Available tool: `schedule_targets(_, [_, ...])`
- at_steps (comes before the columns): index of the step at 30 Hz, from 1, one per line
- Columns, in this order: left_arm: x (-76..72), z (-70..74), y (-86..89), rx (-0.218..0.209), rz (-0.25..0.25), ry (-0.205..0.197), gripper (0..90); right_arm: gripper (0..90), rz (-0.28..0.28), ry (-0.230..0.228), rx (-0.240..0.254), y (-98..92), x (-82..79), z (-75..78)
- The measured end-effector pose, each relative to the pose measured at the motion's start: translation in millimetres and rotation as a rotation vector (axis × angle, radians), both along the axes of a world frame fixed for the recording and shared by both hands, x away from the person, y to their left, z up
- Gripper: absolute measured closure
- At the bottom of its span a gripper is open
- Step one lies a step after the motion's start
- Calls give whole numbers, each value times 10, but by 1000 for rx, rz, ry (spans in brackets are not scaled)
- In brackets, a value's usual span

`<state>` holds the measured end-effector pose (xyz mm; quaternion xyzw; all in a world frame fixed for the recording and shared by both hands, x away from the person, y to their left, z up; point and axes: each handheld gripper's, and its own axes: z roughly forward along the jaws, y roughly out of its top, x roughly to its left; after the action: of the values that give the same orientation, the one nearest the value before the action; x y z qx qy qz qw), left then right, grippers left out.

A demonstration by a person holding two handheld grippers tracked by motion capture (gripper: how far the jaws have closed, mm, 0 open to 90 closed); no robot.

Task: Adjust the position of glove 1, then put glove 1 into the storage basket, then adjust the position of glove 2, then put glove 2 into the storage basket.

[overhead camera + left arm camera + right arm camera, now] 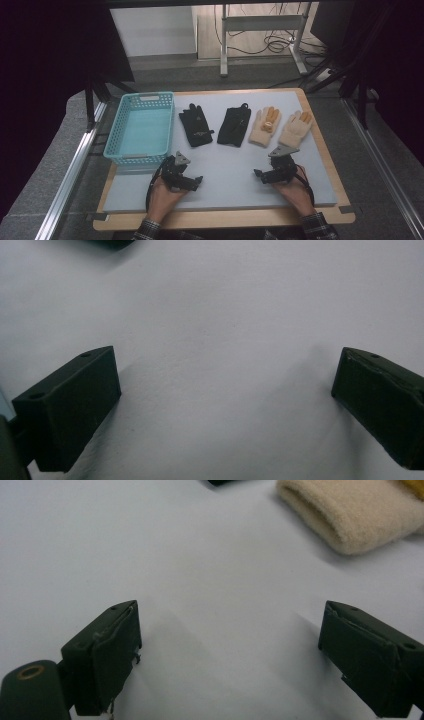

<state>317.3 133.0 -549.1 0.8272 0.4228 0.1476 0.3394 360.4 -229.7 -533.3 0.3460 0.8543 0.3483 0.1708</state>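
Observation:
Four gloves lie in a row across the back of the grey mat (225, 165): a black glove (195, 125), a second black glove (234, 126), a cream glove with orange fingers (265, 126) and another cream glove (296, 128). A turquoise basket (141, 127) stands at the left, with nothing in it. My left gripper (192, 181) rests low on the mat just in front of the basket, open, with bare mat between its jaws (225, 390). My right gripper (262, 175) is open too, in front of the cream gloves; a cream cuff (350, 510) lies ahead of it.
The mat covers a wooden table (320, 145) whose edges show around it. Metal rails (70, 170) run along both sides. Behind the table are a desk frame (260, 40) and loose cables on the floor.

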Motion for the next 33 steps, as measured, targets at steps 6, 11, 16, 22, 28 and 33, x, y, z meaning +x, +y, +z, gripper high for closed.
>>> schedule_targets(6, [-2,-1,0,0,0,-2,0,96,-1,3,2,-2,2,-1])
schedule_targets(11, [-2,-2,1,0,0,-2,0,93,-2,2,1,-1,1,-1])
schedule_targets(16, [-4,-2,-2,-1,2,-2,0,81,4,4,-2,1,2,-2])
schedule_targets(22, [-3,-2,0,0,0,-3,0,85,5,6,0,0,4,0])
schedule_targets(28, [-4,-2,0,0,0,-4,0,116,10,-12,1,2,-17,6])
schedule_targets(33, [-5,-2,0,0,0,-5,0,117,1,-13,5,-5,-18,12])
